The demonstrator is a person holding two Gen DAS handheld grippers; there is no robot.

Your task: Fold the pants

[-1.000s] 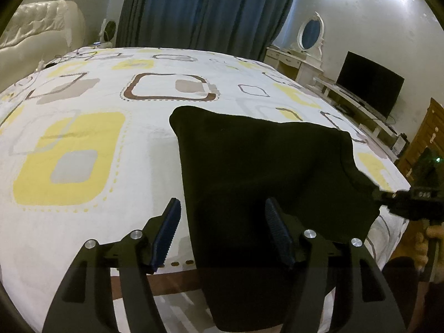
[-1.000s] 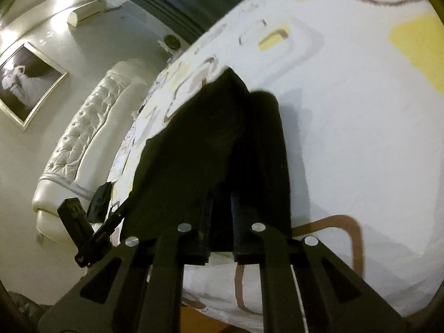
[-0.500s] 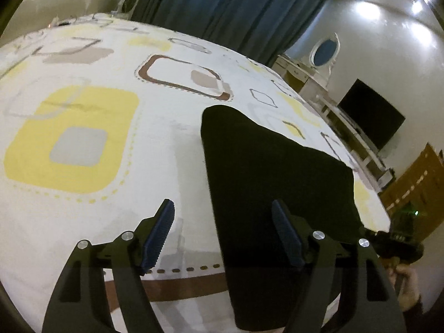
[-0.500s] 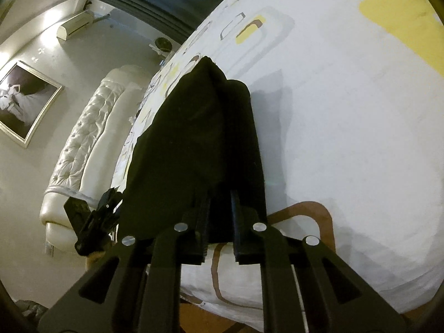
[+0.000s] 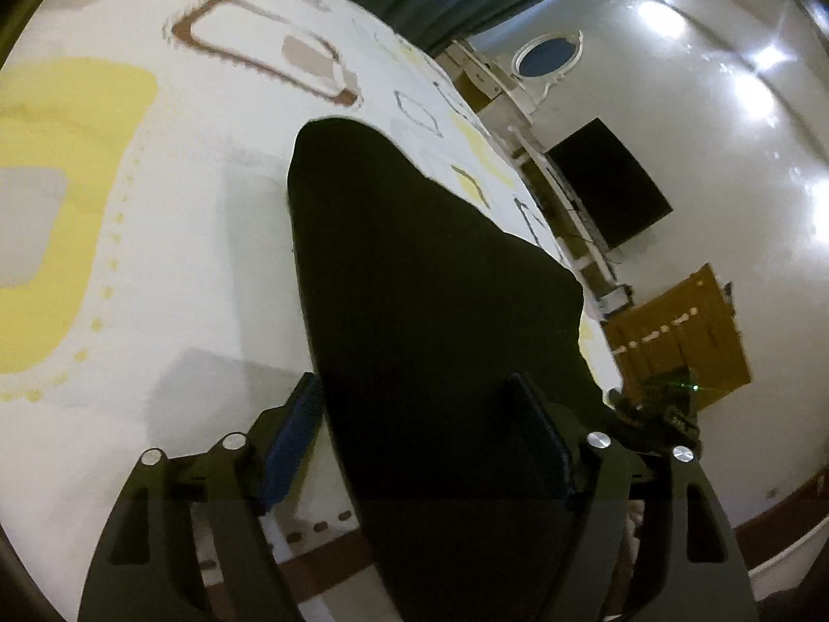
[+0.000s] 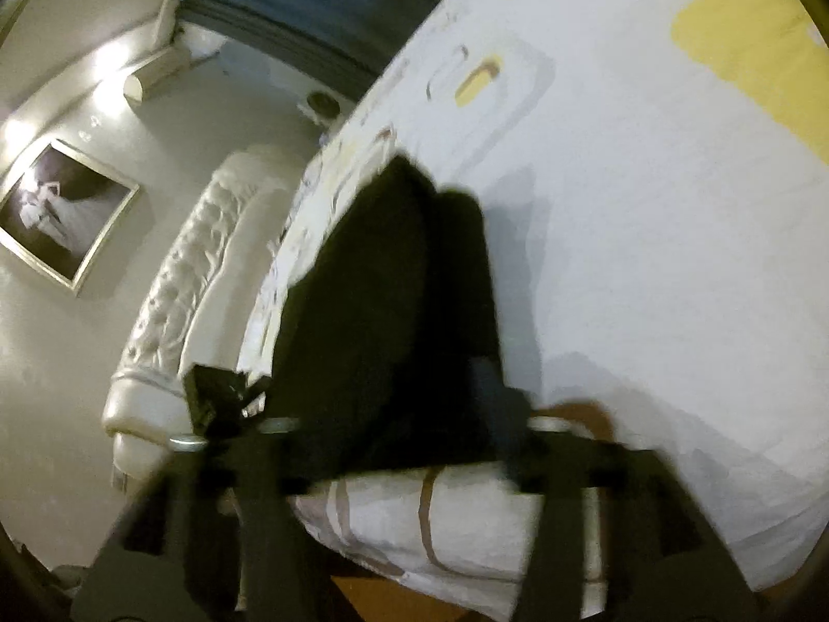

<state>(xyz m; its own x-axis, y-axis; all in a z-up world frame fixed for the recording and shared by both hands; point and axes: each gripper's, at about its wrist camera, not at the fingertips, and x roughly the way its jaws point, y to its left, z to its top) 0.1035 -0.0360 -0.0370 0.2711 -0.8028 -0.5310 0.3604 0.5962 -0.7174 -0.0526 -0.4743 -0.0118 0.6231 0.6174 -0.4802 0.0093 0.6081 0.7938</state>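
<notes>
The black pants (image 5: 414, 280) lie folded on the patterned bedsheet (image 5: 129, 238), running from the bed's near edge toward the middle. My left gripper (image 5: 419, 440) is open, its blue-padded fingers astride the near end of the pants. In the right wrist view the pants (image 6: 383, 311) lie at the bed edge. My right gripper (image 6: 383, 446) is open, with the near hem of the pants between its blurred fingers. The other gripper (image 6: 217, 394) shows at the left of the pants.
The bed's front edge (image 6: 466, 528) drops to a wooden floor. A white tufted headboard (image 6: 171, 300) stands at the left. A dresser with oval mirror (image 5: 544, 57), a dark TV (image 5: 606, 181) and a wooden cabinet (image 5: 679, 331) stand along the wall.
My right gripper has opened and let go of the pants hem. My left gripper stayed open and tilted, moving closer over the near end of the pants.
</notes>
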